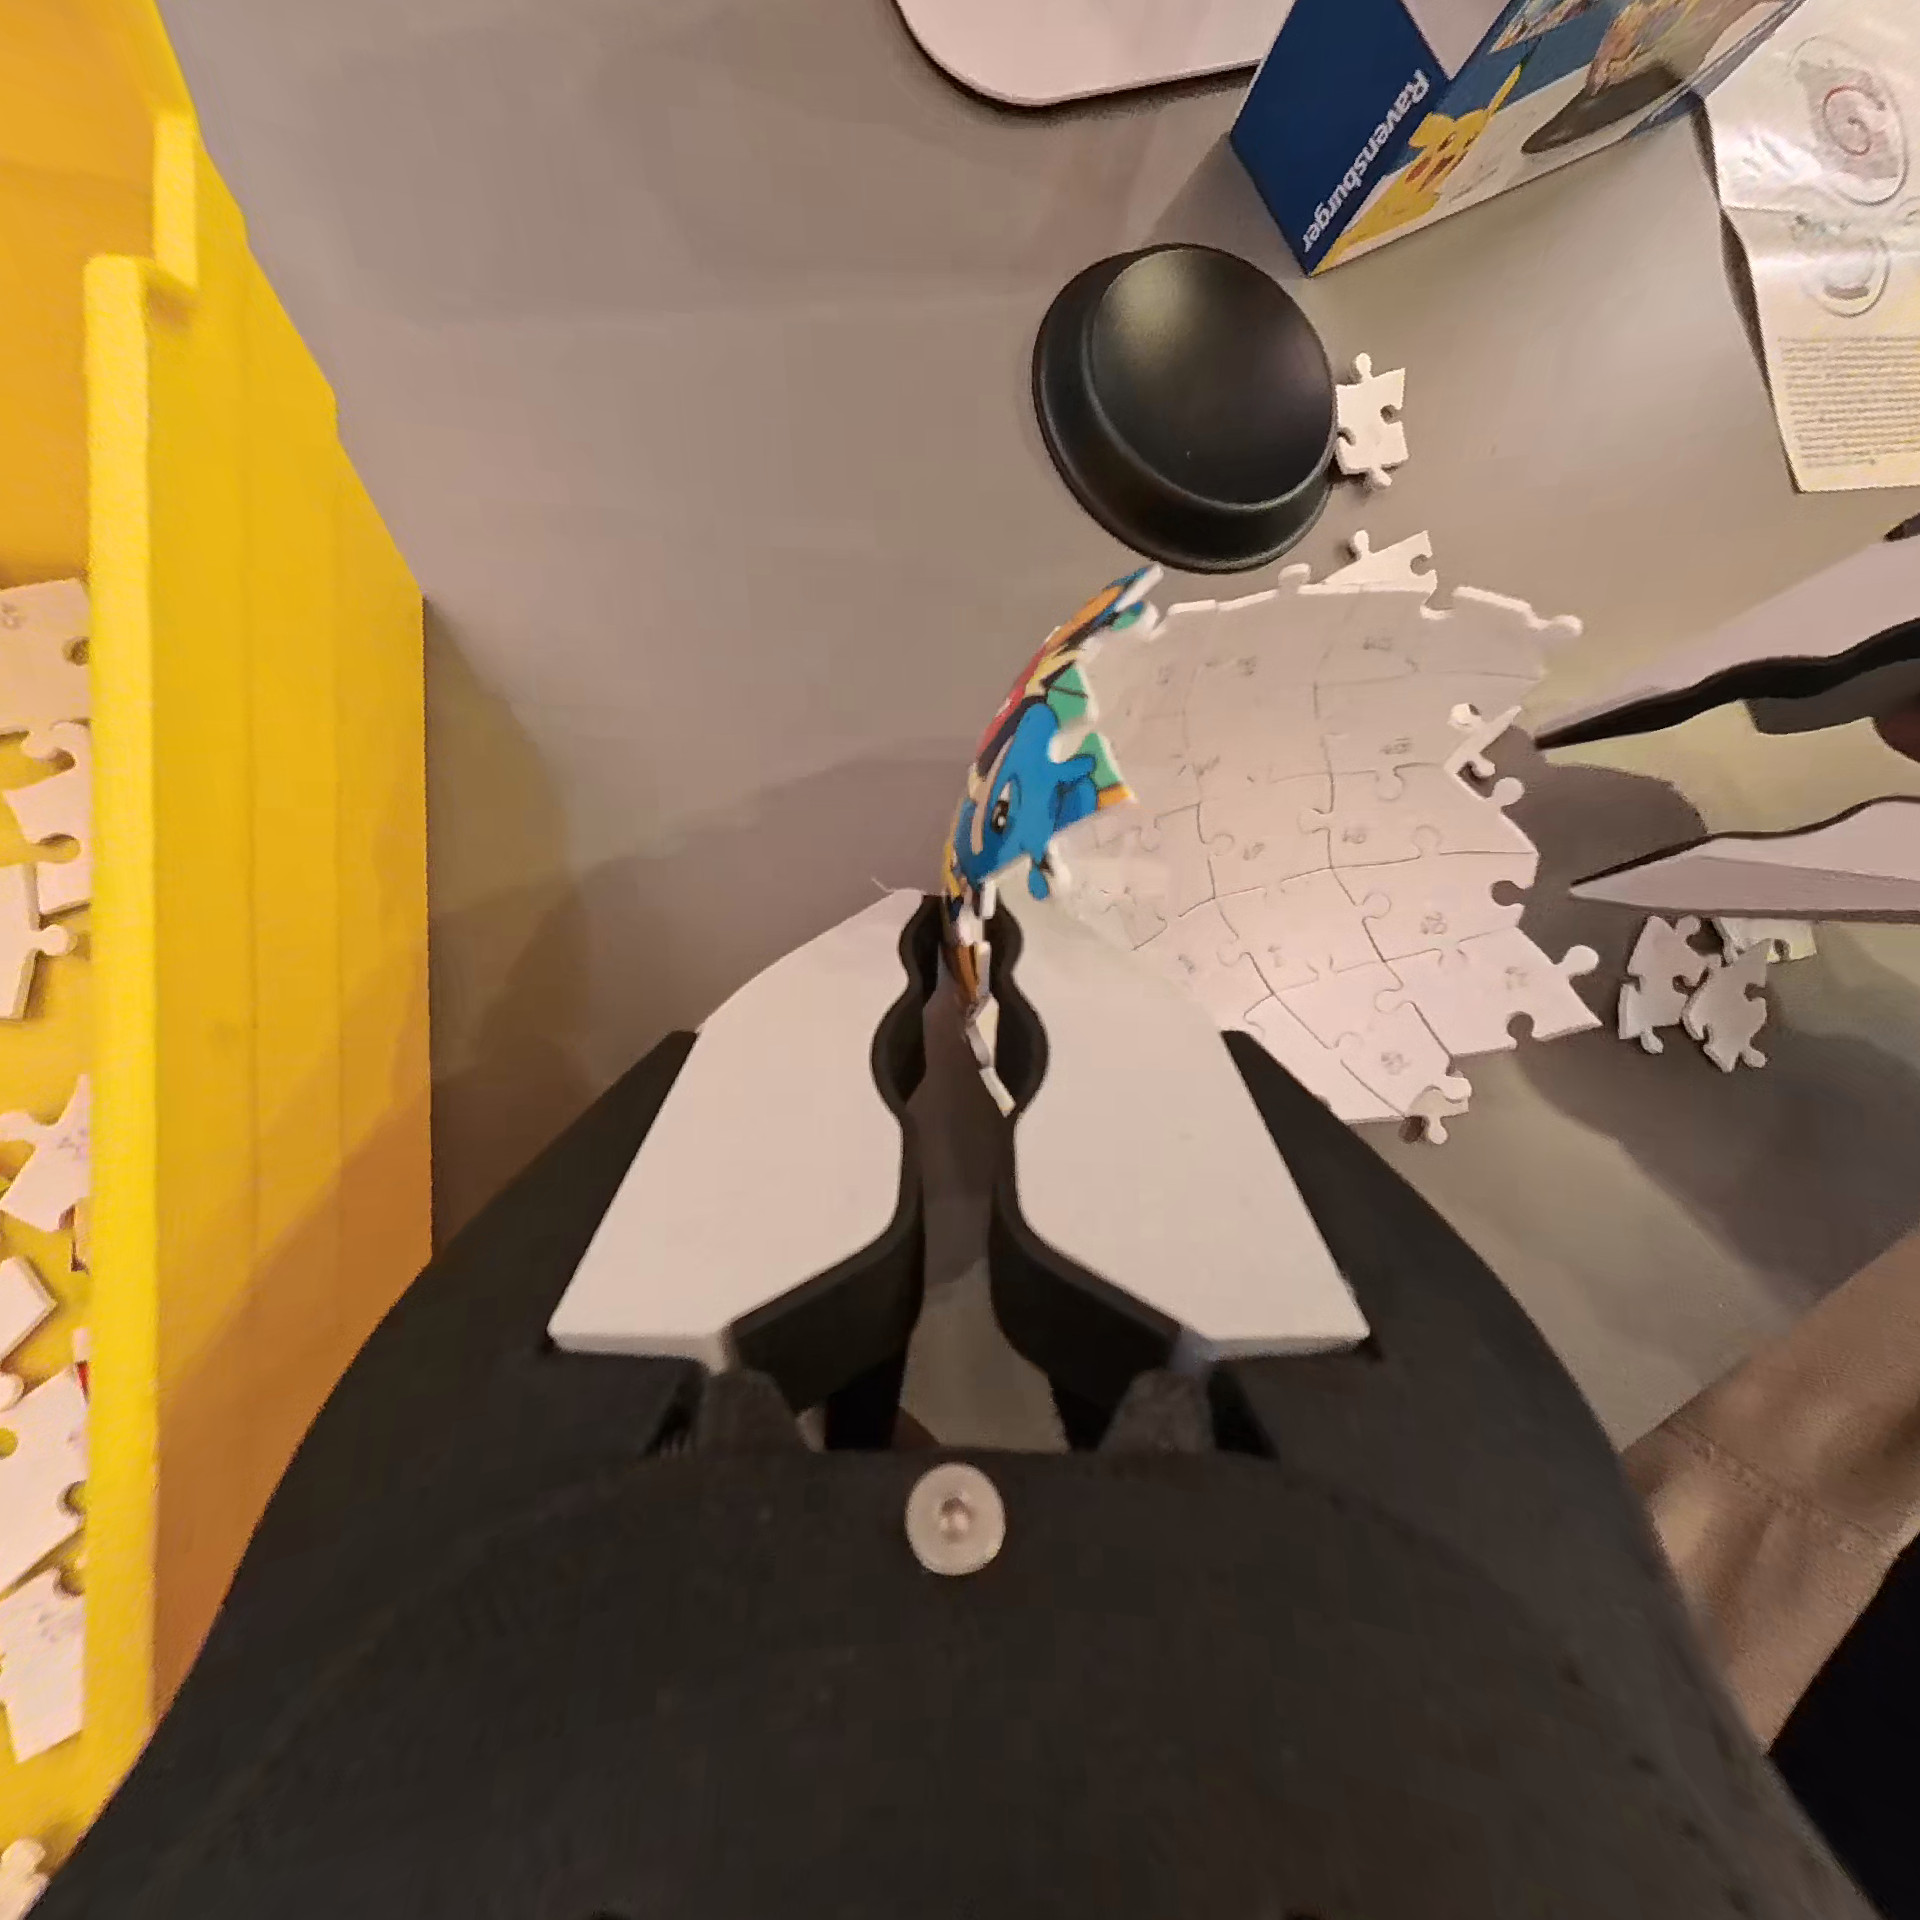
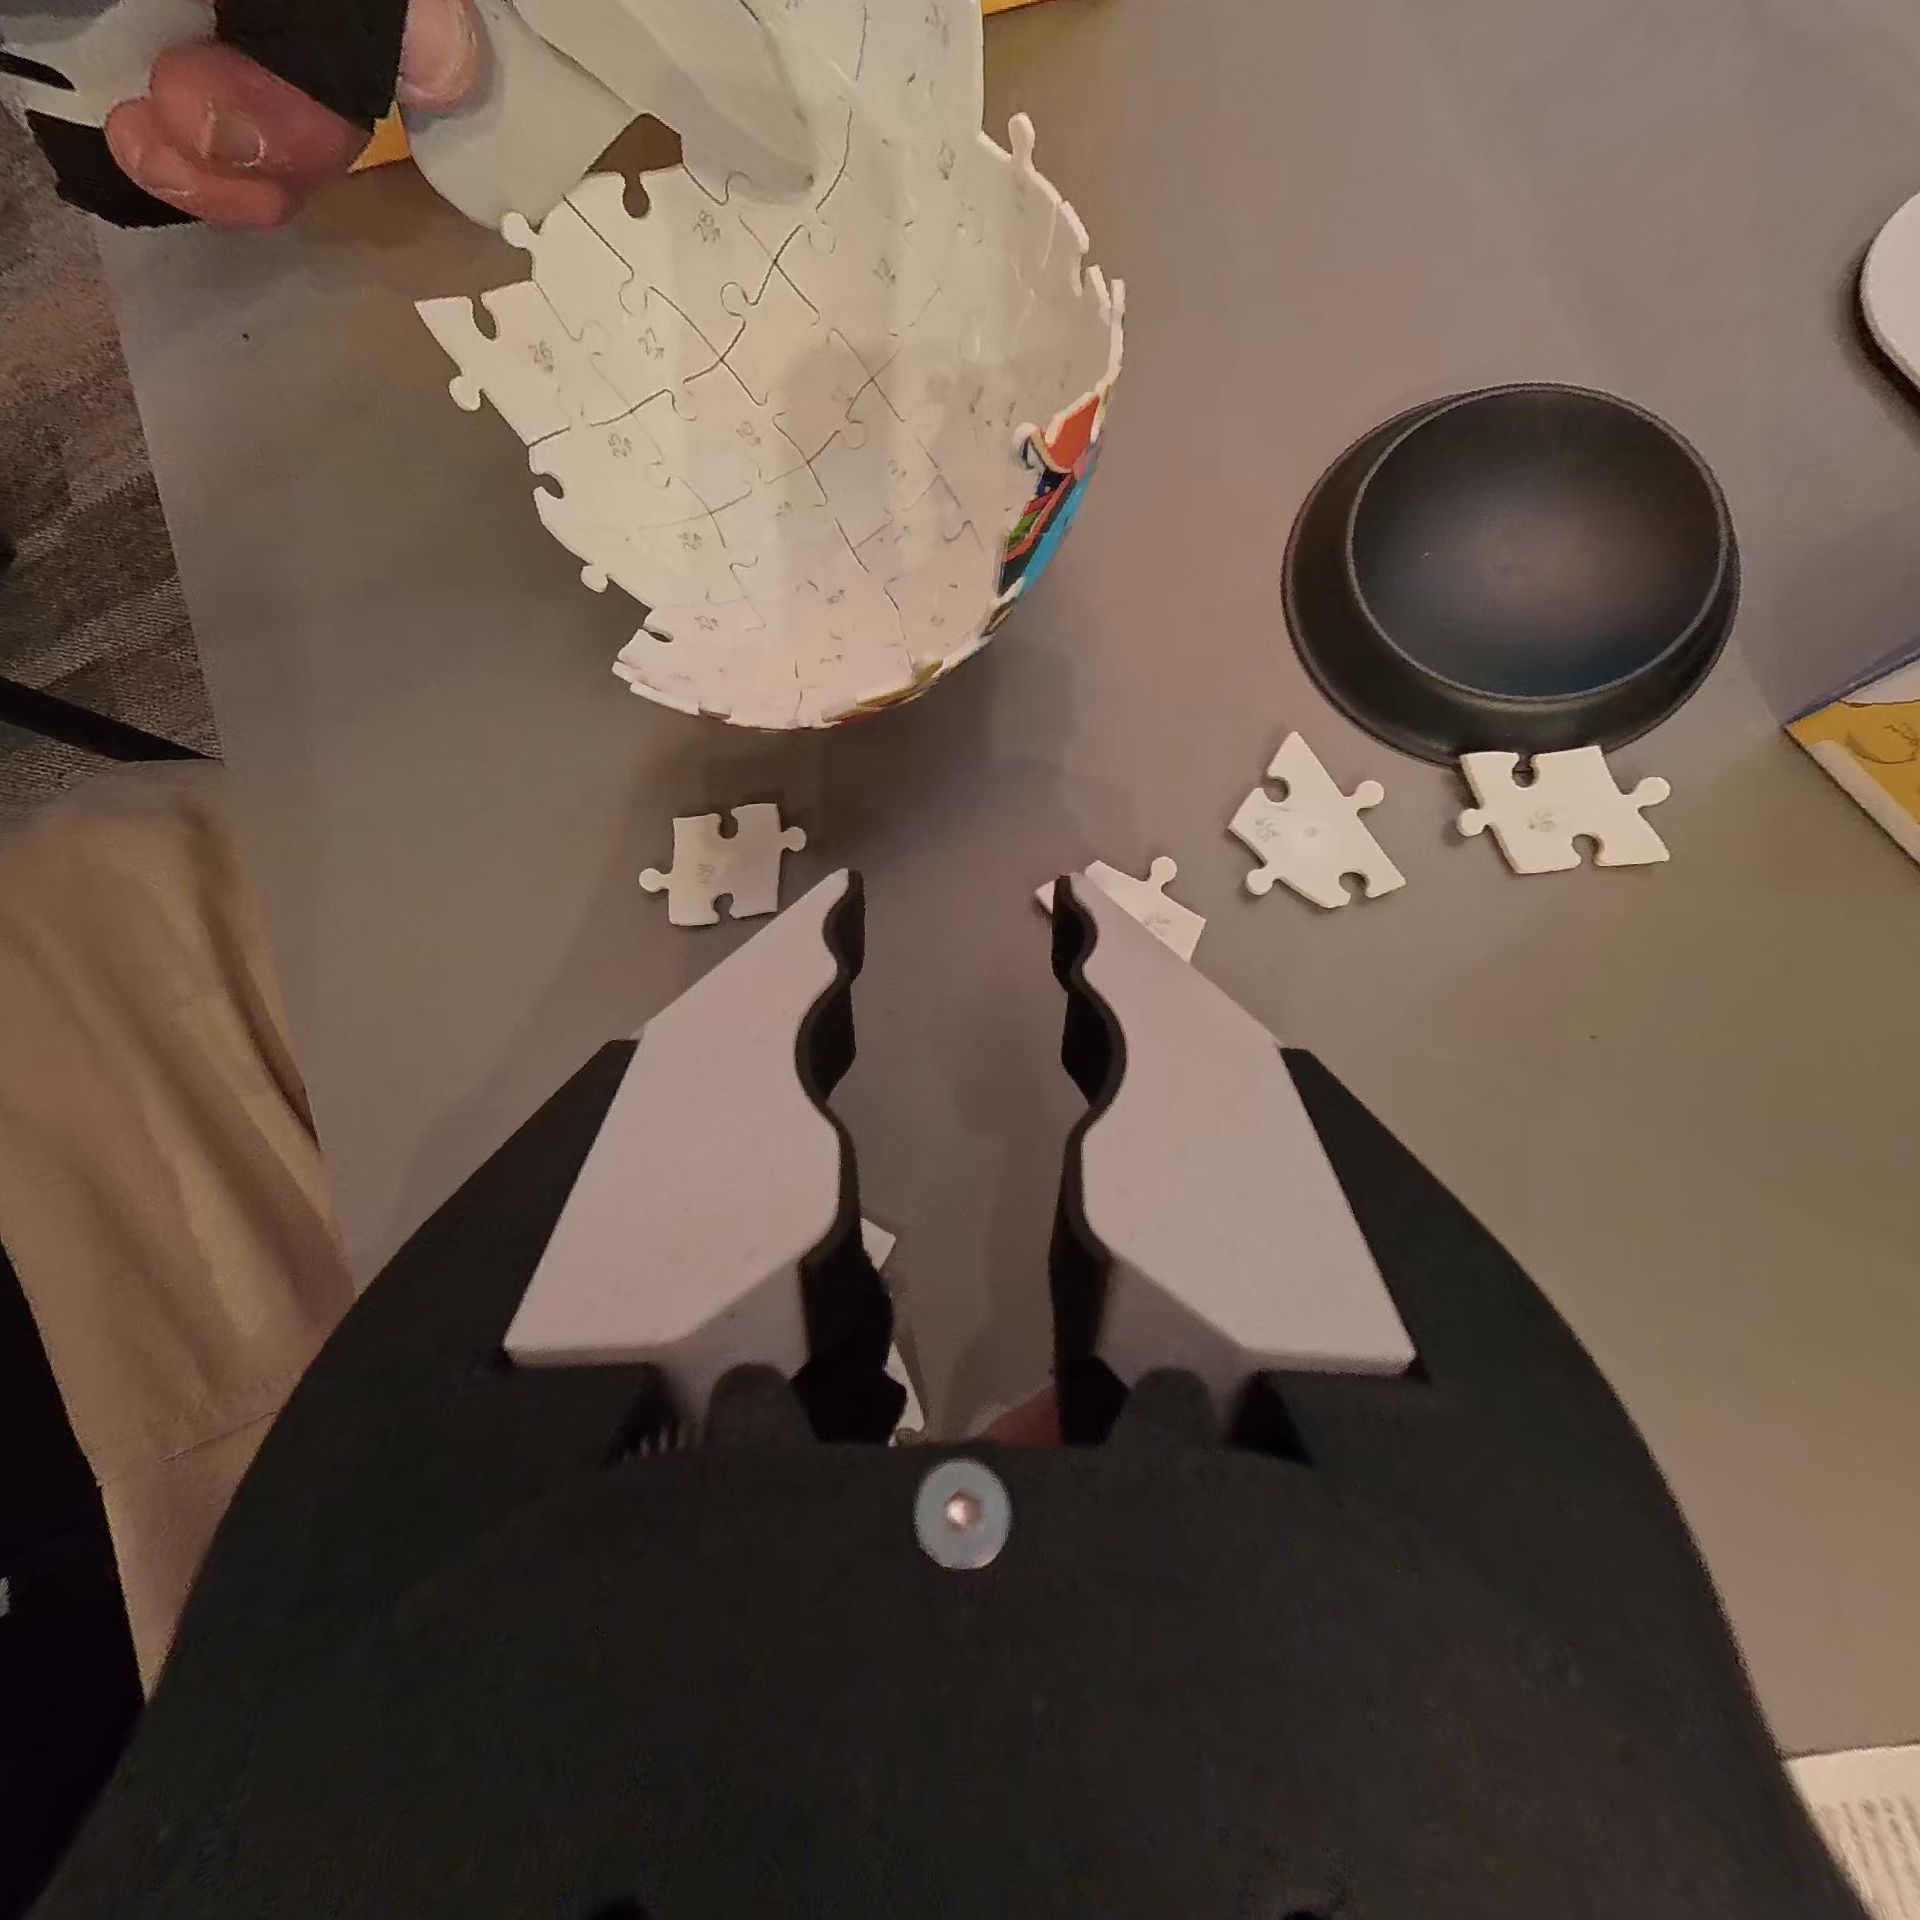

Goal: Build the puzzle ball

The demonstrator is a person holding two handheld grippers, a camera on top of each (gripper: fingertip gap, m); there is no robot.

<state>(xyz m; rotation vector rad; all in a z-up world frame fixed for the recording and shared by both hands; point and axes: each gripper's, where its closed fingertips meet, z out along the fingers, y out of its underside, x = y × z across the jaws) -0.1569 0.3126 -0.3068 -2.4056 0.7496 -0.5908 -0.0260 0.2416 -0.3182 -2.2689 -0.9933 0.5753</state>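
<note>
The half-built puzzle ball is a curved shell, white inside and coloured outside. My left gripper is shut on its rim and holds it above the grey table; it also shows in the right wrist view. My right gripper is open and empty, low over the table just below the shell; its fingers enter the left wrist view from the right. Loose white pieces lie near it: one to its left, one partly under its right finger, and two further right.
A black round stand sits right of the shell, also in the left wrist view. A yellow bin with several white pieces stands at left. The blue puzzle box and a paper leaflet lie beyond. A hand holds the left gripper.
</note>
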